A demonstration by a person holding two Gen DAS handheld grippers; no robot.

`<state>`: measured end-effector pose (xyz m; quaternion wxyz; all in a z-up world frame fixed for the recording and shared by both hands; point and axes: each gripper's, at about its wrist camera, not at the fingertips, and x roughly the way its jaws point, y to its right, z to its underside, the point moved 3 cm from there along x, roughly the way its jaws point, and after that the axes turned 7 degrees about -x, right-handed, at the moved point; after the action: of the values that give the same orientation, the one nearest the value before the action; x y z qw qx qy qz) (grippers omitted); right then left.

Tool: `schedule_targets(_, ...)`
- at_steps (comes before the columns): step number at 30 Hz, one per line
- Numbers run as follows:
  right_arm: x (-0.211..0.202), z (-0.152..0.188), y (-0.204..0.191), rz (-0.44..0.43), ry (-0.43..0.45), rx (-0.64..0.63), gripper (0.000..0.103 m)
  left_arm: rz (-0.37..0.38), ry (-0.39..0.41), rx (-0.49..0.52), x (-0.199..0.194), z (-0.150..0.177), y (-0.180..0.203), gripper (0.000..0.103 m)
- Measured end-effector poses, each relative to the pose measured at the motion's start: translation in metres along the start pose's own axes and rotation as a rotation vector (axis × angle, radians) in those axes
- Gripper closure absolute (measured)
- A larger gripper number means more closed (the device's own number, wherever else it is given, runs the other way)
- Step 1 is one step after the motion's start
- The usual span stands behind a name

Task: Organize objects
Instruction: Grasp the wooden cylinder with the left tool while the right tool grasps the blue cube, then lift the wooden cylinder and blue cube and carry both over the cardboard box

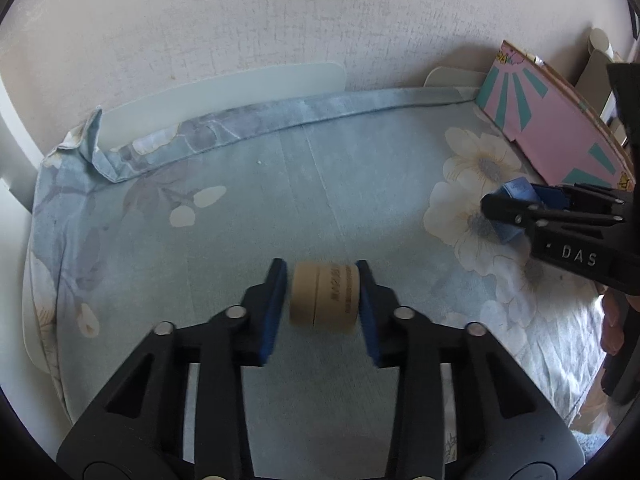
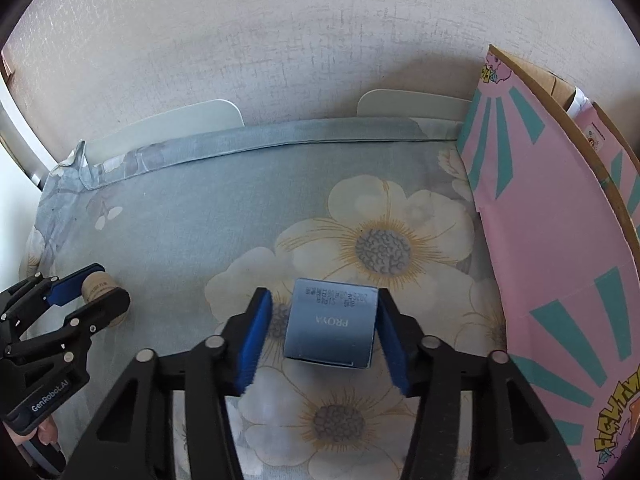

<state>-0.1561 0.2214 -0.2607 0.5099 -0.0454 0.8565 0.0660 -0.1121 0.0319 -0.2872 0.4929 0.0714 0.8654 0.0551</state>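
Note:
A tan cylindrical container [image 1: 324, 300] lies on its side between the blue pads of my left gripper [image 1: 322, 304]; the pads stand a hair off its ends. It also shows in the right wrist view [image 2: 98, 284]. A small blue box [image 2: 331, 323] marked PROYA sits between the pads of my right gripper [image 2: 325, 330], with small gaps on both sides. In the left wrist view the right gripper [image 1: 506, 216] shows at the right around the blue box [image 1: 516, 191].
A blue floral cloth [image 2: 180, 232] covers the table against a textured wall. A pink and teal cardboard box [image 2: 552, 240] stands open along the right side. Two white boards [image 1: 224, 92] lean behind the cloth's folded back edge.

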Motion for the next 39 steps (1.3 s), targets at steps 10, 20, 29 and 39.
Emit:
schedule_targets(10, -0.001, 0.0, 0.0, -0.016, -0.001, -0.003, 0.069, 0.023, -0.006, -0.004, -0.004, -0.002, 0.004, 0.077)
schedule_targets(20, -0.016, -0.003, -0.004, -0.038, 0.016, -0.029, 0.069, 0.037, 0.007, -0.027, -0.028, -0.012, 0.01, 0.077)
schedule_targets(29, -0.055, -0.019, -0.002, -0.08, 0.033, -0.055, 0.069, 0.075, 0.03, -0.032, -0.068, -0.05, 0.019, 0.077)
schedule_targets(39, -0.106, -0.049, 0.02, -0.107, 0.054, -0.053, 0.069, 0.131, 0.062, 0.026, -0.107, -0.118, 0.056, 0.077)
